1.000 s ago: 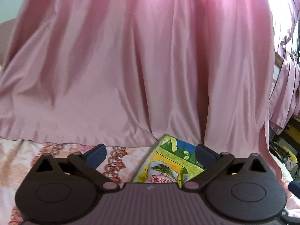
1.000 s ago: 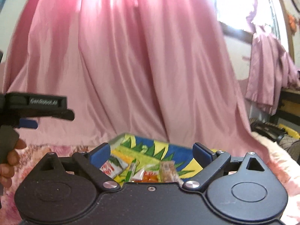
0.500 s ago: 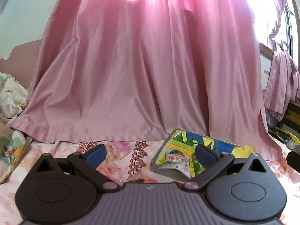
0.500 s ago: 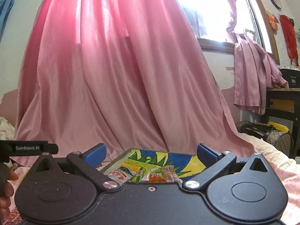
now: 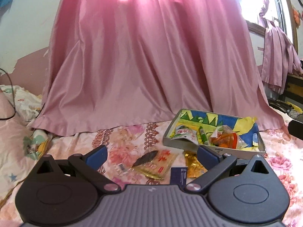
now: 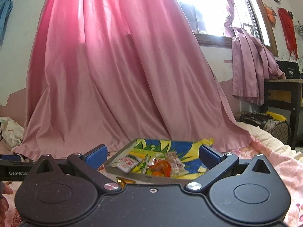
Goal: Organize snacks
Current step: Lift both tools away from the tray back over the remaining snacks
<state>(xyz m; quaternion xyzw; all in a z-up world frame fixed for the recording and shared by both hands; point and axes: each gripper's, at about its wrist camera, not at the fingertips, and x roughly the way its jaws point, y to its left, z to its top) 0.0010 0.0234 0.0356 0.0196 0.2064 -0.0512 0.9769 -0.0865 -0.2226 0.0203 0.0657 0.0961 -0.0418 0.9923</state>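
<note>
Left tool (image 5: 152,155) wide apart, empty — clear fish snack packet (image 5: 153,162) between its fingers, on bedsheet (image 5: 75,143).

Both grippers' jaws wide apart

My left camera sits low over the bedspread (image 5: 123,143), facing the pink curtain (image 5: 151,66), with the tray (image 5: 214,148) ahead to its right. My right camera looks the same way from closer to the tray (image 6: 151,177), dead ahead. Both views share tray and curtain (image 6: 121,75).
</note>
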